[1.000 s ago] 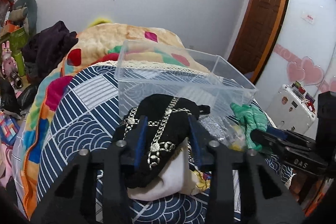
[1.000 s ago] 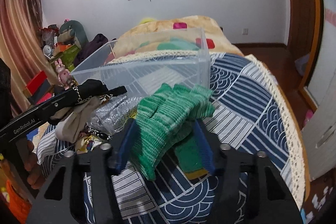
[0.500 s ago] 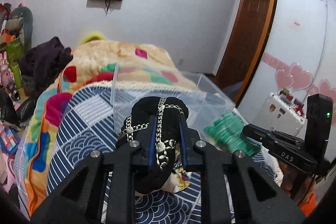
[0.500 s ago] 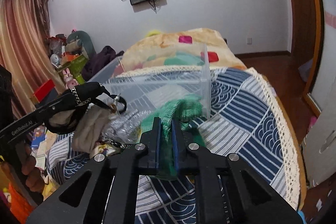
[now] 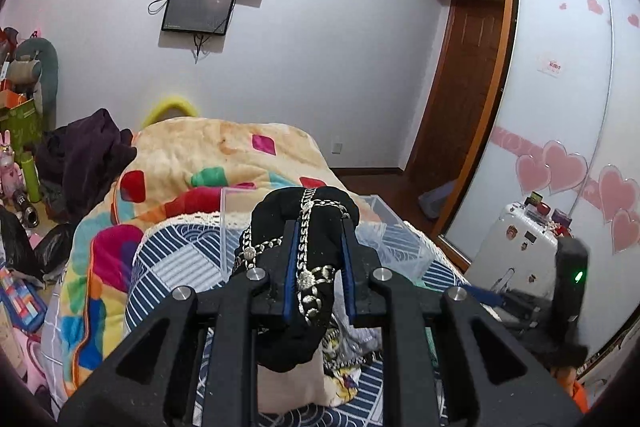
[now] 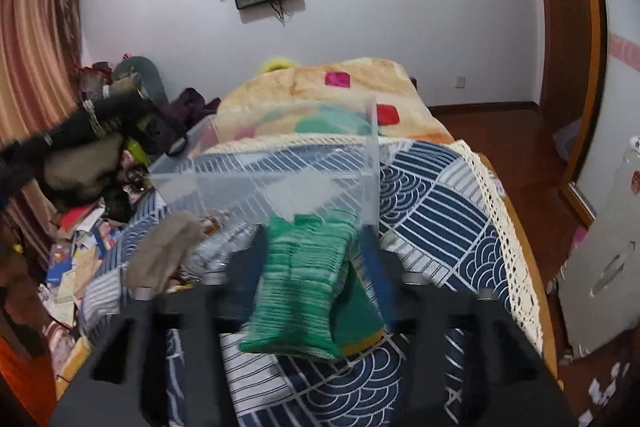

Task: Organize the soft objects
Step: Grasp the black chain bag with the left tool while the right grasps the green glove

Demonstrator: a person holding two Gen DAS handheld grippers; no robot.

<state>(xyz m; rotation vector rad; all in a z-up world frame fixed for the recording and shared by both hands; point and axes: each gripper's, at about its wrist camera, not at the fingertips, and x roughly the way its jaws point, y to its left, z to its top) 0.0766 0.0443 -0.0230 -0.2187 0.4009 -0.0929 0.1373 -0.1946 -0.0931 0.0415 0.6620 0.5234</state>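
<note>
My left gripper (image 5: 318, 227) is shut on a black cloth with silver chains (image 5: 308, 219) and holds it above the bed, in front of the clear plastic bin (image 5: 384, 223). A beige cloth (image 5: 288, 379) hangs under it. My right gripper (image 6: 312, 239) is shut on a green knitted sock (image 6: 300, 287), lifted above the blue patterned bedspread (image 6: 440, 211), just before the clear bin (image 6: 280, 171). The left gripper with its black cloth shows blurred at the left of the right wrist view (image 6: 88, 123). The right gripper's body shows at the right of the left wrist view (image 5: 568, 287).
Loose soft items (image 6: 168, 251) lie on the bed left of the sock. A colourful blanket (image 5: 224, 155) is heaped behind the bin. Clutter (image 6: 80, 239) covers the floor at the left. A white suitcase (image 5: 516, 247) and wardrobe doors (image 5: 560, 107) stand at the right.
Both grippers closed on their items and rose: the left lifted the black chained cloth, the right lifted the green sock off the bed toward the bin.
</note>
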